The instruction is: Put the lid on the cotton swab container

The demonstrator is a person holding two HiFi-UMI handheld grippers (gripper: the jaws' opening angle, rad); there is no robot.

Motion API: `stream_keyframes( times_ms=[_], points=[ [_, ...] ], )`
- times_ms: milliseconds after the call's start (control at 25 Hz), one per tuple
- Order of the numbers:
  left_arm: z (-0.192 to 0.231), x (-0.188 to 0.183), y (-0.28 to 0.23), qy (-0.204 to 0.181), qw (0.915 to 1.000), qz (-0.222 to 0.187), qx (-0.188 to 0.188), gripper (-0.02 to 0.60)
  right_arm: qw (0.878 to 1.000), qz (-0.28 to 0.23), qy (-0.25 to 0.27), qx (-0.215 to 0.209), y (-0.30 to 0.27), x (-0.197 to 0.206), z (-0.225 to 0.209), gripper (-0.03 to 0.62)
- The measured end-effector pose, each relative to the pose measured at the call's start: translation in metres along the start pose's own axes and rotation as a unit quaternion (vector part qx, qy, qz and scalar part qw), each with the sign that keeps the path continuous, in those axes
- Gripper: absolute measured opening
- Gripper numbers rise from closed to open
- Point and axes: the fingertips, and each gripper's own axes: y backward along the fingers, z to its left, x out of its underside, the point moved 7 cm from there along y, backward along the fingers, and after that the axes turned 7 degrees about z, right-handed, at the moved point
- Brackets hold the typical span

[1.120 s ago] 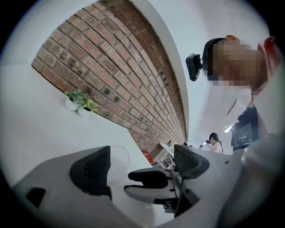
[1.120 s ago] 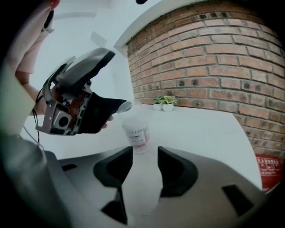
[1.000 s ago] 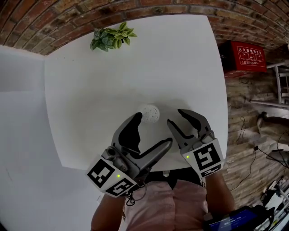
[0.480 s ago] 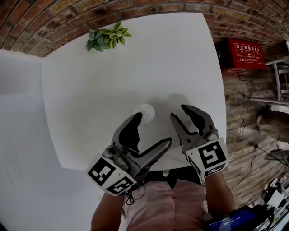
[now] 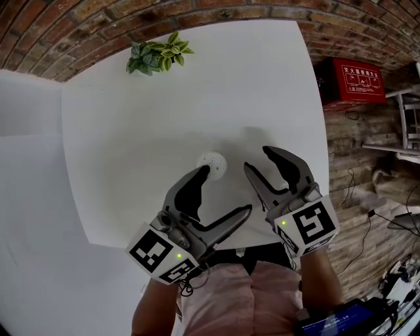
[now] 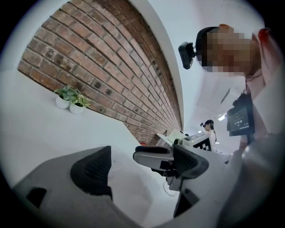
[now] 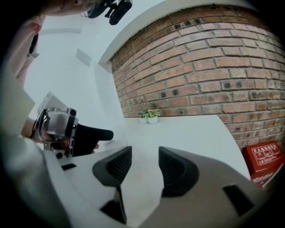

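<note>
Done so far: the left gripper (image 5: 226, 190) and the right gripper (image 5: 258, 159) both carry nothing, and no loose lid lies on the tabletop (image 5: 131, 131). The container (image 5: 213, 163) shows a flat, round, white top. I judge that the lid is probably already on it, but it is too small to be sure.
What is left: by my judgement, only to check that the lid sits well and to take the hands away.
Shirt (image 5: 223, 295): pink, at the lower edge of the head view, nearest to the camera.
Left gripper: lower left of the head view, marker cube toward the person, pointing up the frame and rolled to one side. Its fingers (image 6: 91, 171) stand wide apart with nothing between them. The upper fingertip meets the container's lower-left edge in the picture. Whether it touches there, I cannot tell.
Right gripper: lower right of the head view, pointing up and a little to the left. Its fingers (image 7: 176, 171) are apart and have just been opening, with nothing between them. The tips are just right of the container and do not touch it.
Container: centre of the head view, on the tabletop, between the two grippers' tips.
Plant (image 5: 157, 54): upper left, at the far edge of the tabletop, well apart from the container.
Brick wall (image 5: 262, 10): along the top of the frame.
Red box (image 5: 354, 80): upper right, beyond the tabletop.
</note>
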Motion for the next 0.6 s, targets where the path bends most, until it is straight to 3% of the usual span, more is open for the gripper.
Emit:
stream_keyframes(
  times_ms=[280, 600],
  points=[
    [-0.002, 0.001, 0.002, -0.013, 0.9999, 0.004, 0.006, 0.446, 0.998, -0.014, 0.018, -0.051, -0.01, -0.03, 0.004, 0.239],
    [-0.002, 0.001, 0.003, -0.018, 0.9998, 0.005, 0.012, 0.443, 0.994, 0.005, 0.037, -0.105, -0.026, -0.035, 0.014, 0.281]
  ],
)
